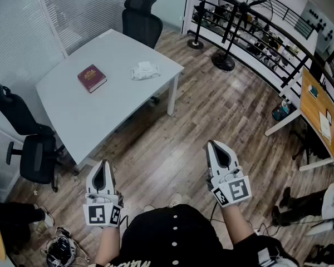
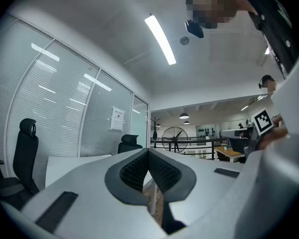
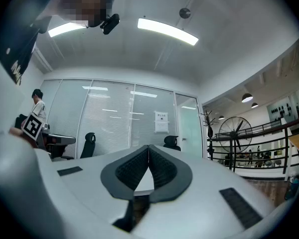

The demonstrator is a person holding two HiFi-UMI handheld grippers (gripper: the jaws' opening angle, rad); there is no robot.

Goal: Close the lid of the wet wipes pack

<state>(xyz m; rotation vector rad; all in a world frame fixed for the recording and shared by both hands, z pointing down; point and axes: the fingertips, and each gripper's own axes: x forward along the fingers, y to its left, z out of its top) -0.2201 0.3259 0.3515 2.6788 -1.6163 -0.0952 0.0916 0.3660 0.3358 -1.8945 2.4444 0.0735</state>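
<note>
White surface (image 1: 83, 121), head view: carries the wet wipes pack (image 1: 144, 71) near its right-hand end. A dark red book (image 1: 92, 78) lies to the left of the pack, the two apart. The pack's lid is too small for me to read.
Black chair (image 1: 142, 18) at the far end of the surface; second chair (image 1: 30, 149) at its left side.
Wood floor (image 1: 211, 104) lies between me and the surface.
Left gripper (image 1: 104, 164) and right gripper (image 1: 212, 145) are both held level over the floor, side by side, well apart from the pack.
Standing fan (image 1: 239, 15) at the far right by a black railing (image 1: 278, 38).

Left gripper view: fingers (image 2: 132, 171) pressed together tip to tip, nothing held between them. Beyond them I see a glass wall (image 2: 65, 113) with blinds, a chair, and the fan.

Right gripper view: fingers (image 3: 164, 171) closed tip to tip, holding nothing. Beyond them I see the glass wall, two chairs and the fan.
</note>
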